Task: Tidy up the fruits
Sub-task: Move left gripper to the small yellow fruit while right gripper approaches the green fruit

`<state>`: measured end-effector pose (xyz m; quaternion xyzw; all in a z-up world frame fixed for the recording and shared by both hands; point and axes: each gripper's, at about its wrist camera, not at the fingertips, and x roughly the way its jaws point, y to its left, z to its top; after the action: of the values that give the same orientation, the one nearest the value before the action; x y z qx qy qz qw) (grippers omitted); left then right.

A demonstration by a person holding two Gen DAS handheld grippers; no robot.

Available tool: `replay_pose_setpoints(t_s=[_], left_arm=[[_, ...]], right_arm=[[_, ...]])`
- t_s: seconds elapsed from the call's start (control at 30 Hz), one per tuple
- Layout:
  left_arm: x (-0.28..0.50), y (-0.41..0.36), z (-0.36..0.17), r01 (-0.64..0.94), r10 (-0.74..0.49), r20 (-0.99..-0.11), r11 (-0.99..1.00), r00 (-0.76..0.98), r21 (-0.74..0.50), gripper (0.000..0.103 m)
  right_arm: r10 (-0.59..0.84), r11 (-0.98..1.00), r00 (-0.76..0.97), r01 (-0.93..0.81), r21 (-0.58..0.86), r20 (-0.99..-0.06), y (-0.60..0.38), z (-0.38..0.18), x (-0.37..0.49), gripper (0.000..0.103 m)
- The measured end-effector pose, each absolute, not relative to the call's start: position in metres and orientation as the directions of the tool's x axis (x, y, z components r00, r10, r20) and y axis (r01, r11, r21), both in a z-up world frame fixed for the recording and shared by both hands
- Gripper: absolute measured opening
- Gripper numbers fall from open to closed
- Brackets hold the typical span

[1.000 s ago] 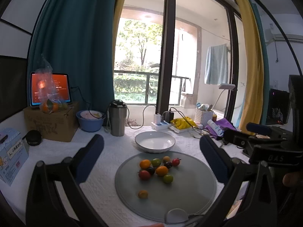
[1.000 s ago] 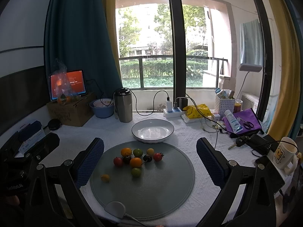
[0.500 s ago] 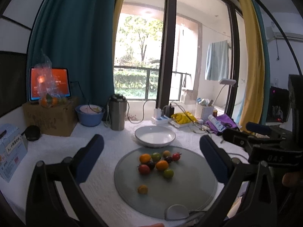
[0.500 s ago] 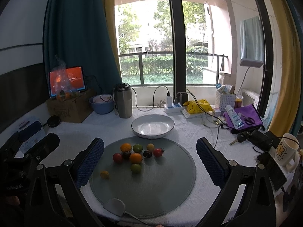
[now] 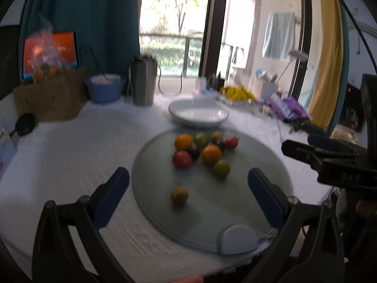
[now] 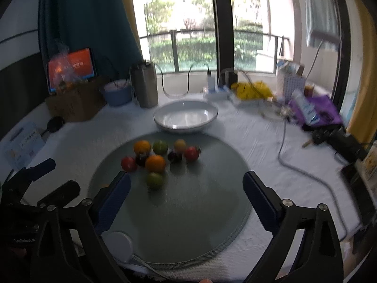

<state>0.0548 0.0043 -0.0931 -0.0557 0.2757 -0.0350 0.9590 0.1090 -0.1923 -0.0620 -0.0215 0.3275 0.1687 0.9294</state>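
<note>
Left wrist view: the left gripper [image 5: 188, 188] is spread wide and holds nothing. The fruits [image 5: 202, 152] sit at 12 o'clock on the round mat [image 5: 254, 165].

Right wrist view: the right gripper [image 6: 186, 189] is closing, empty. The white bowl [image 6: 186, 116] sits at 12 o'clock behind the fruits.

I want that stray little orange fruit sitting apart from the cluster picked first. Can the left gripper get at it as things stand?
Probably yes. The left gripper is open and empty, and the lone orange fruit lies alone on the grey mat straight ahead.
</note>
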Motion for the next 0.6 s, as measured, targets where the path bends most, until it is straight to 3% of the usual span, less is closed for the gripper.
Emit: replay_pose_setpoints(t_s=[0.1,0.2,0.37,0.53,0.6], left_arm=[[0.066,0.004,-0.111,0.039,-0.101,-0.569,0.992,0.816,-0.119,0.099],[0.078,0.005,-0.125,0.051,-0.117,-0.614,0.991,0.780,-0.124,0.084],[0.095,0.007,-0.142,0.064,-0.136,-0.663,0.989,0.736,-0.133,0.071],[0.106,0.009,-0.152,0.083,-0.144,-0.691,0.989,0.709,-0.121,0.050],[0.107,0.008,-0.154,0.094,-0.156,-0.695,0.987,0.702,-0.127,0.047]], right_arm=[[0.318,0.935,0.688,-0.340,0.097,-0.653,-0.189,-0.080,0.121,0.084],[0.345,0.925,0.657,-0.358,0.126,-0.670,-0.184,-0.090,0.129,0.075],[0.373,0.908,0.607,-0.394,0.141,-0.702,-0.169,-0.104,0.140,0.069],[0.391,0.894,0.562,-0.420,0.156,-0.729,-0.155,-0.115,0.154,0.058],[0.400,0.888,0.545,-0.428,0.166,-0.736,-0.151,-0.119,0.159,0.052]])
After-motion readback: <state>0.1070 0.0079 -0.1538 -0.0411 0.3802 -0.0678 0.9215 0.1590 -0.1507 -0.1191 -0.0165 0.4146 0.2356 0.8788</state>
